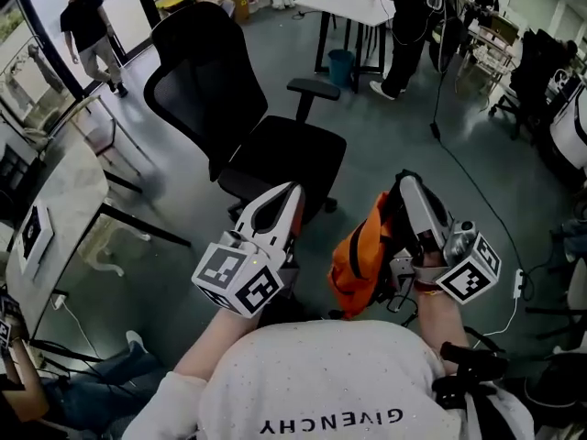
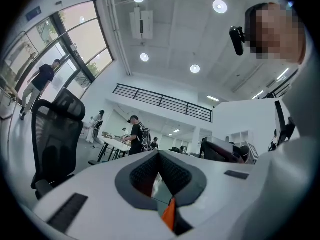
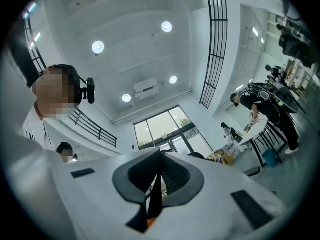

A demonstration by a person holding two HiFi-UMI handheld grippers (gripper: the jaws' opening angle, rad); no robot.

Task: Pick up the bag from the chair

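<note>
An orange bag (image 1: 356,262) with a black strap hangs off the floor in front of my body, clear of the chair. My right gripper (image 1: 404,181) is shut on that strap; in the right gripper view the black strap (image 3: 155,194) runs down between the closed jaws of my right gripper (image 3: 160,157). The black office chair (image 1: 275,154) stands just ahead, its seat bare. My left gripper (image 1: 294,191) points at the seat's near edge, apart from the bag. In the left gripper view the jaws of my left gripper (image 2: 159,155) meet at the tip with nothing between them.
A white table (image 1: 55,200) stands at the left, with a seated person's legs (image 1: 64,397) below it. Another white table (image 1: 353,5), a blue bin (image 1: 341,65) and a standing person (image 1: 408,26) are at the far side. A person (image 1: 90,30) walks at far left. A cable (image 1: 477,191) crosses the floor.
</note>
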